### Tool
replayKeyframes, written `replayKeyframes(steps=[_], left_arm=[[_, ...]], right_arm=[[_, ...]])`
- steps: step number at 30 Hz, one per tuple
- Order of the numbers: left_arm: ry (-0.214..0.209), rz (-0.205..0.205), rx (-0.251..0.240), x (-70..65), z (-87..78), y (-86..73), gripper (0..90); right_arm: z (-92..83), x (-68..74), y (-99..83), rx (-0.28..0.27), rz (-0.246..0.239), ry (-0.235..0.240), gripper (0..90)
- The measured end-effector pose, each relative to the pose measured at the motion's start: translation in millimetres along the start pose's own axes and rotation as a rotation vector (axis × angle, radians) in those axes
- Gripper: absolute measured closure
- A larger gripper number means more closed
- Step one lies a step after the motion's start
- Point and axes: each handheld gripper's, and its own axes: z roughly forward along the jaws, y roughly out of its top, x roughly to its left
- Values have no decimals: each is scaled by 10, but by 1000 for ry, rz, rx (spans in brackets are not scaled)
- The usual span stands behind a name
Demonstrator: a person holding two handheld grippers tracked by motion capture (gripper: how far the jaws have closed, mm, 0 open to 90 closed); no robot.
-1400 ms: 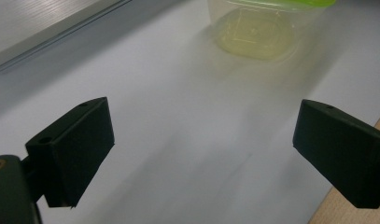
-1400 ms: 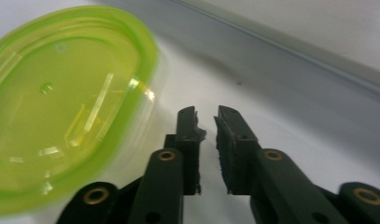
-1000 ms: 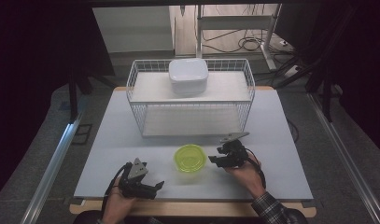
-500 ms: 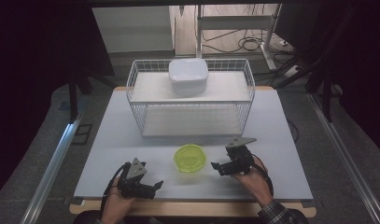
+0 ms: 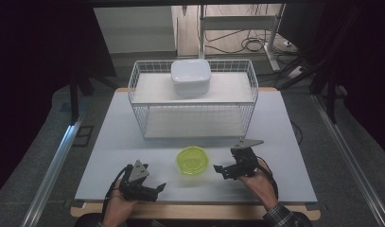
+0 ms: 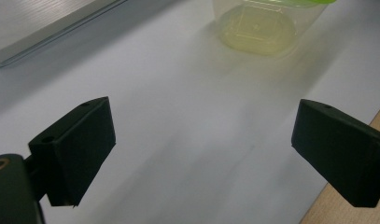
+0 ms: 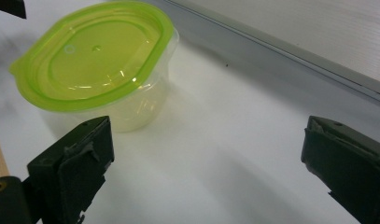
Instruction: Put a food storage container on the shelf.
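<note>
A clear tub with a lime-green lid (image 5: 192, 160) stands on the white table (image 5: 109, 142), near the front edge and between my two grippers. My right gripper (image 5: 221, 170) is just right of the tub and points left at it. Its jaws have just been opening and stand wide apart with nothing between them. In the right gripper view the tub (image 7: 94, 60) sits ahead and to the left of that gripper (image 7: 206, 158), apart from it. My left gripper (image 5: 158, 187) rests front left, open and empty. The left gripper view has the tub (image 6: 267, 23) far ahead of the left gripper (image 6: 201, 154).
A white wire basket rack (image 5: 192, 101) stands at the middle back of the table, with a white lidded box (image 5: 190, 75) on its upper shelf. Bare white tabletop (image 5: 284, 142) lies either side of the rack. The wooden table edge (image 5: 195, 212) runs along the front.
My right gripper has drawn back to the right, away from the green-lidded tub, and its jaws have spread wider. The tub and the left gripper have stayed where they were.
</note>
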Motion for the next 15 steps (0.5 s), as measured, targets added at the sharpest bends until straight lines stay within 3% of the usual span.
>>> replayKeyframes(steps=[7,10,15], left_arm=[[0,1,0,-2,3,1,58],[-1,3,-2,-10,4,3,58],[2,9,-9,-15,-1,8,58]], right_arm=[[6,42,33,8,-25,-18,17],[13,39,52,16,6,-8,16],[23,73,90,41,11,-16,24]])
